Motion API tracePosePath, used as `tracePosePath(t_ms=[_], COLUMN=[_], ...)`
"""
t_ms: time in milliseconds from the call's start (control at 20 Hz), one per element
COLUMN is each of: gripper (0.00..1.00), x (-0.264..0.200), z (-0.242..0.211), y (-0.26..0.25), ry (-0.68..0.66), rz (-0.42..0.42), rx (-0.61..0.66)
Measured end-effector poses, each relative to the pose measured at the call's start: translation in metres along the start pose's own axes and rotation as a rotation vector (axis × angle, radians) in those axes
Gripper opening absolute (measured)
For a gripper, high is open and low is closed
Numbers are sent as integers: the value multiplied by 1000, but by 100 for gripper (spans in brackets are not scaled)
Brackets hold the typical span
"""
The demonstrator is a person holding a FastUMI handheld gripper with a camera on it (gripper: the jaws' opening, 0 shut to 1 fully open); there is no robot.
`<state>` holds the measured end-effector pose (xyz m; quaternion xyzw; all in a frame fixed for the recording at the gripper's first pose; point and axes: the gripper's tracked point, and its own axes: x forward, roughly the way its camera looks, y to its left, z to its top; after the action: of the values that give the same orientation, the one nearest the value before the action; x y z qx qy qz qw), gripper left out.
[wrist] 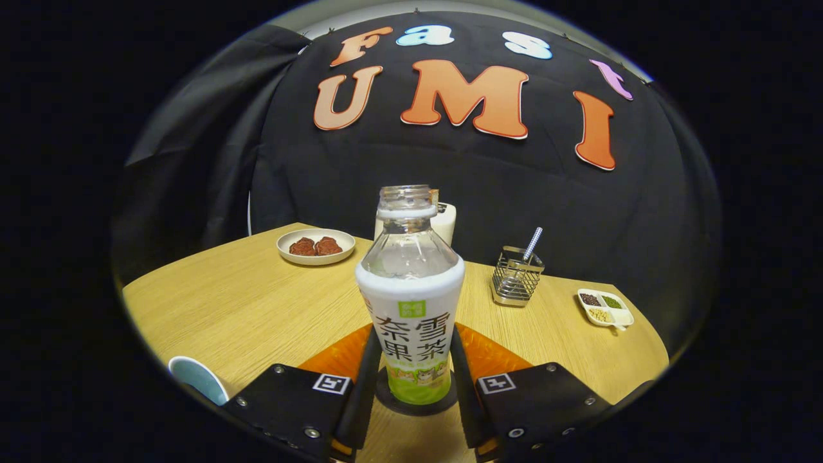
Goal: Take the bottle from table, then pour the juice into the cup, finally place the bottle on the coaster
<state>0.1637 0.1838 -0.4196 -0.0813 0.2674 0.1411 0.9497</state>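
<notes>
While the bottle (411,302) stood uncapped on the dark coaster (392,400): the last step looked nearly done.
Tool (411,386): fingers flanked the bottle's lower body, apparently touching; a firm grip could not be told.
Cup (198,378): beside the near finger, on the worktop (244,308).
Next move: likely spread the fingers and back away.
Writing: printed characters on the bottle, not read.
</notes>
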Motion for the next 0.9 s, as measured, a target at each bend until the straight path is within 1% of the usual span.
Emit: tracePosePath(t_ms=[50,150,200,300,350,450,650,900], gripper=[58,64,66,76,85,93,97,97], x=[-1,-2,-4,-15,-21,-40,-88,-170], z=[0,-3,-7,-5,0,16,59,121], y=[0,-2,-1,-3,-8,-17,-27,-58], ry=[4,27,40,49,40,-4,-116,-250], rz=[3,7,22,33,20,1,20,-50], rx=[8,26,34,45,43,38,75,59])
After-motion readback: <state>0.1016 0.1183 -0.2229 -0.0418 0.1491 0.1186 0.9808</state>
